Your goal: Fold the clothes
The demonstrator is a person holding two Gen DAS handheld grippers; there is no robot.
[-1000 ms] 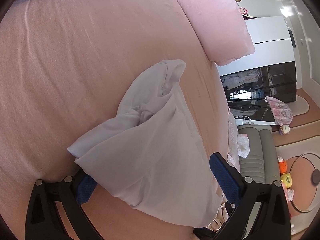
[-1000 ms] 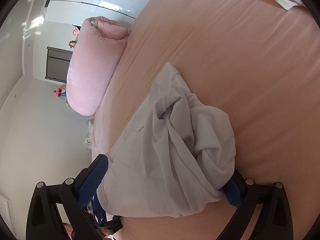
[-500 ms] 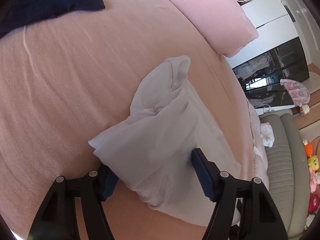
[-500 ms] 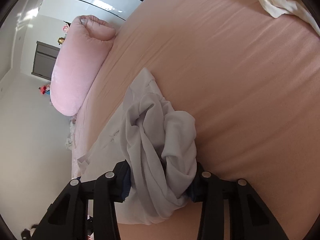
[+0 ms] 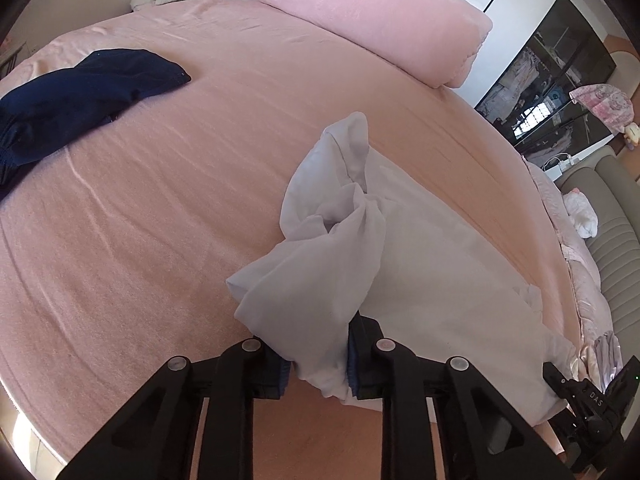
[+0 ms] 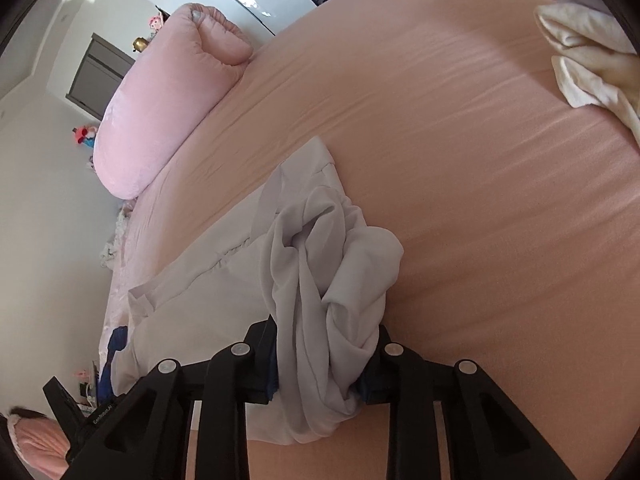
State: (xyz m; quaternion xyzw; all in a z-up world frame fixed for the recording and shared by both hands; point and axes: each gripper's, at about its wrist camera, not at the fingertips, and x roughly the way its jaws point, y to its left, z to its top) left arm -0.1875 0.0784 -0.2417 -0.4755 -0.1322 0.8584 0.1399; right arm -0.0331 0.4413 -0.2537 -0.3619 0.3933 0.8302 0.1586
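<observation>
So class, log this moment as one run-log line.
left claw: closing on white garment | right claw: closing on it | bed: garment bunched

On the bed (image 5: 168,216): one white garment (image 5: 320,272), one navy garment (image 5: 76,96), one cream garment (image 6: 584,68), one pink bolster (image 5: 372,12).

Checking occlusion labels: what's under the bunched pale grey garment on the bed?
Under the bunched pale grey garment lies the pink bedsheet, visible all round it. The sheet beneath is covered. Both grippers, left and right, are closing on its near folds.
</observation>
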